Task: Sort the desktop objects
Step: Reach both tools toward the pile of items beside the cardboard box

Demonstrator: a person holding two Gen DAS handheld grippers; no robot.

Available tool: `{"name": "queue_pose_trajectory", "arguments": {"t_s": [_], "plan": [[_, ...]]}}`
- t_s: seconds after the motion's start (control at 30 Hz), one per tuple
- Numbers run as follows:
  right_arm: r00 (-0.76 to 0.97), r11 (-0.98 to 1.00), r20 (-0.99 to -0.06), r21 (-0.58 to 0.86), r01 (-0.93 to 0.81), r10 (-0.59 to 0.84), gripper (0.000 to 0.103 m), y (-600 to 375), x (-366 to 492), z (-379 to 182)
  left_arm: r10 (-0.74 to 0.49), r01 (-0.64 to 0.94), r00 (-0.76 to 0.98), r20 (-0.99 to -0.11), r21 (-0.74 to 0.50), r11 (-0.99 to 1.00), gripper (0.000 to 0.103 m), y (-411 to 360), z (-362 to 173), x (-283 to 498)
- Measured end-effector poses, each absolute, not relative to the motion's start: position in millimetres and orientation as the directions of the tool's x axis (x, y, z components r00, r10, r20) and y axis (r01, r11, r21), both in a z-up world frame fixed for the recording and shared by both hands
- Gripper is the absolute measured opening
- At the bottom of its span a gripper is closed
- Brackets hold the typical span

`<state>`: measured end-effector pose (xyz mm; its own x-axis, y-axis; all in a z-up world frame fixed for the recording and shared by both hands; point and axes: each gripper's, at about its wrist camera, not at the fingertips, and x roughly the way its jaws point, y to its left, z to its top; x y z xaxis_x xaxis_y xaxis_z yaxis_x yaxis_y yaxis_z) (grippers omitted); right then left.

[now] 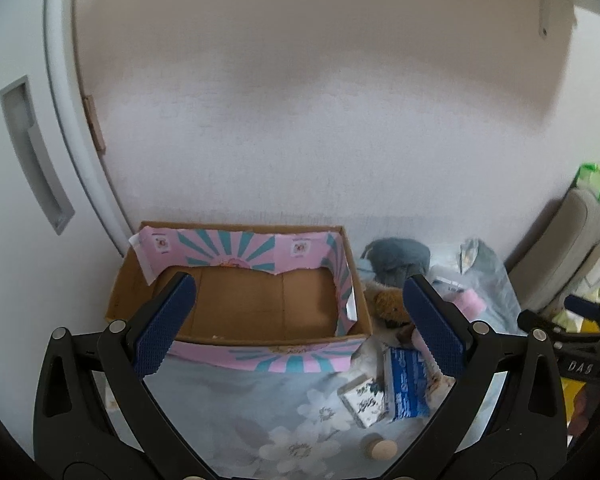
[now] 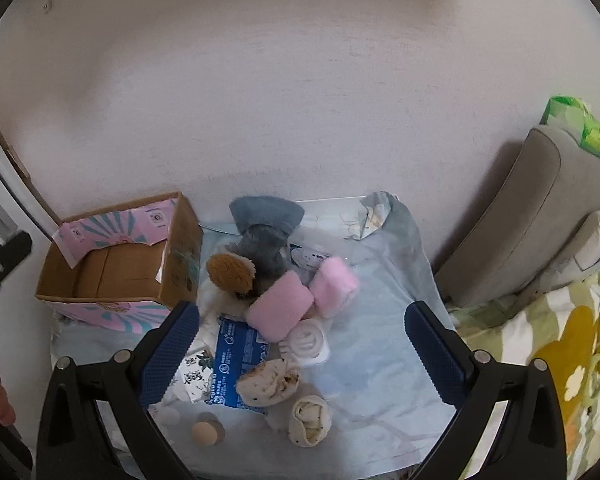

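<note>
An open cardboard box (image 1: 358, 280) with pink and teal flaps stands against the wall at the left of a cloth-covered table; it also shows in the right wrist view (image 2: 182, 248). My left gripper (image 1: 300, 324) is open and empty, held before the box. My right gripper (image 2: 302, 350) is open and empty above a heap of objects: two pink rolled towels (image 2: 282, 312), a white roll (image 2: 306, 342), a blue packet (image 2: 234, 360), a floral card box (image 2: 196, 376), two beige bundles (image 2: 268, 382), a brown brush (image 2: 230, 272), a grey cloth (image 2: 266, 220) and a wooden knob (image 2: 204, 432).
A grey cushion (image 2: 532, 216) leans on the wall at the right, with a green packet (image 2: 576, 124) on top. A bed with a yellow-green floral cover (image 2: 560, 360) lies at the right. A door with a recessed handle (image 1: 32, 152) is at the left.
</note>
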<state>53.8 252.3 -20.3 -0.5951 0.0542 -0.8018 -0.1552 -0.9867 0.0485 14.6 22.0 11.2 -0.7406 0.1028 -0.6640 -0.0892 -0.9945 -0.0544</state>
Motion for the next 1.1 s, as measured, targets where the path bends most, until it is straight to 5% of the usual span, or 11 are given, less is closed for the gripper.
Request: {"name": "queue_pose_trajectory", "arguments": {"t_s": [0.83,1.1], "plan": [[-0.572,-0.984,-0.820,0.132,-0.122,-0.038,0.103,302.2,59.9,-47.2,0.261,-0.322,-0.591,-0.763,-0.074,-0.944,0.103,114.6,-24.5,1.4],[-0.545,-0.989,-0.830,0.148,-0.007,-0.120,0.102,331.9,20.7,-97.0,0.153,-0.330,-0.546,-0.824,0.043,-0.943,0.103,180.9,-85.5,-53.7]]}}
